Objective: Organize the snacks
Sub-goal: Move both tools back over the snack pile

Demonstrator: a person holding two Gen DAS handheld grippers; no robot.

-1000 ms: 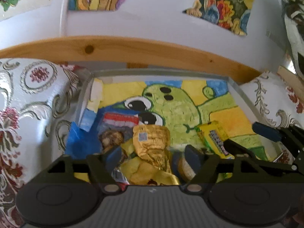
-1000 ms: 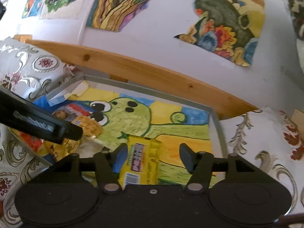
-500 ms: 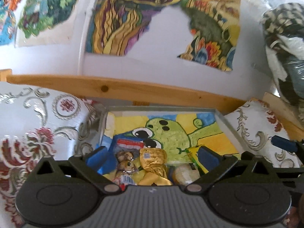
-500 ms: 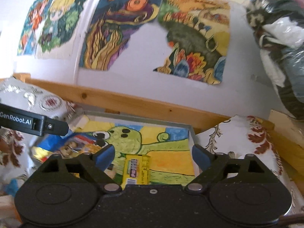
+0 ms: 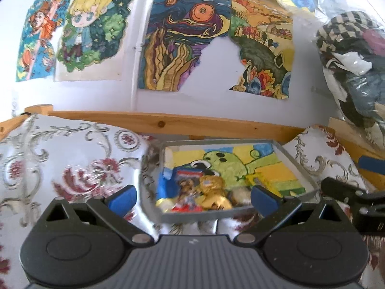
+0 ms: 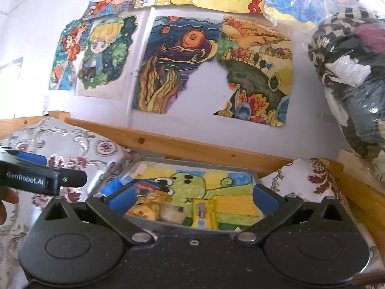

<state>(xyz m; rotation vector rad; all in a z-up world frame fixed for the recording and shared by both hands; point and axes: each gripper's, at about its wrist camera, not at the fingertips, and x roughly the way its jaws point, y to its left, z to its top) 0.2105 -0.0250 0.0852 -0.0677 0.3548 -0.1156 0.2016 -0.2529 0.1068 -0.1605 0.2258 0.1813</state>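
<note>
Far left in both views is a floral cushion (image 5: 72, 168), puffed up right against the left wall of the grey tray (image 5: 204, 215), so there's not much room on that side. The left gripper (image 5: 192, 197) hangs in front of the tray's near edge with its blue pads spread wide and nothing between them. In the right wrist view its black arm with the GenRobot.AI label pokes in from the left edge, with a bit of a hand (image 6: 6, 204) below it, cut off by the frame. Snacks are bunched in the tray's near-left corner: a blue packet (image 5: 166, 187), a crinkly gold wrapper (image 5: 214, 190), something red and white at the front that's too blurry to name, and a pale roundish thing (image 6: 172, 213) beside the gold one. A yellow packet (image 6: 204, 213) lies flat a bit right of the pile, apart from it. The back and right part of the tray is just the green cartoon drawing (image 5: 228, 166) lining the bottom, so that's the open space. The right gripper (image 6: 192, 198) is also fully spread and empty, its pads framing the tray from the front; the near tray rim is hidden behind its body. Right of the tray is another floral cushion (image 6: 308, 180) touching the rim, then a wooden rail (image 6: 192, 147) along the back and a plastic-wrapped bundle of clothes (image 6: 356, 72) at the top right, cut off by the fisheye edge.
</note>
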